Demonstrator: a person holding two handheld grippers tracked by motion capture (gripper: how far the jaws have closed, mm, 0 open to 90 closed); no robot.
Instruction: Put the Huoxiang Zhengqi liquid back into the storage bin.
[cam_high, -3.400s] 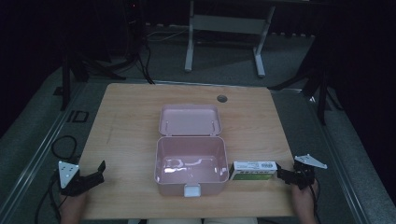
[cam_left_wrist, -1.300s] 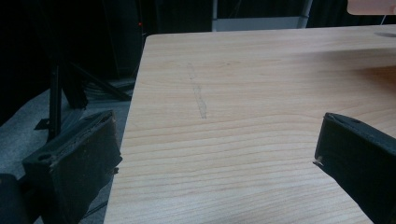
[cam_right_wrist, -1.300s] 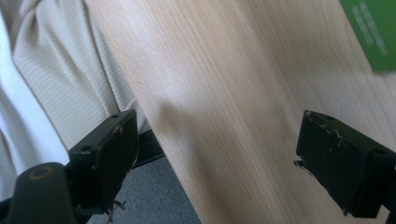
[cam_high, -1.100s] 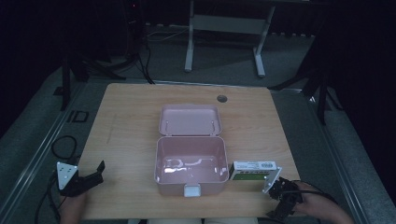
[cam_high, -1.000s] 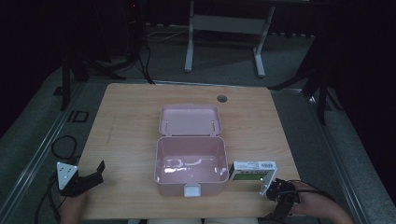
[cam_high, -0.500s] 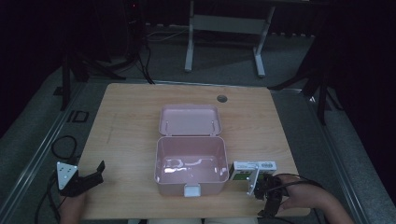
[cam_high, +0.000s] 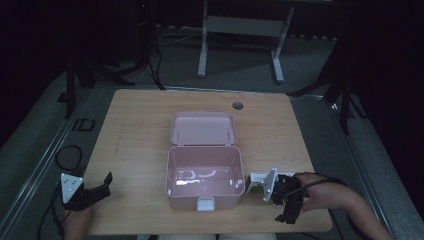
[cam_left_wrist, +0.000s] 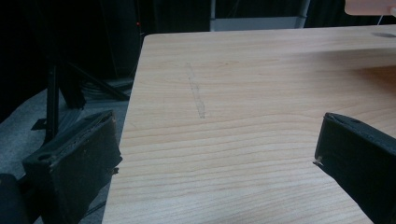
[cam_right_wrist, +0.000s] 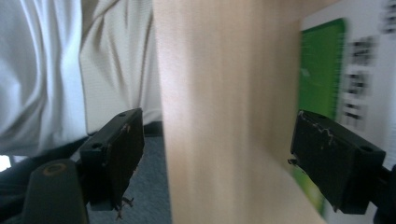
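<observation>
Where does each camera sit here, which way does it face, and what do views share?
High view: above the person's side, looking forward and down at the table, pink box, both forearms.
Left gripper view: rides the left hand-held gripper, jaws apart over bare tabletop.
Right gripper view: rides the right hand-held gripper, turned sideways; white shirt shows.
Shared: green-and-white carton in high and right views.

Wooden table (cam_high: 140, 130): pink box (cam_high: 204, 179), carton (cam_high: 258, 181)
</observation>
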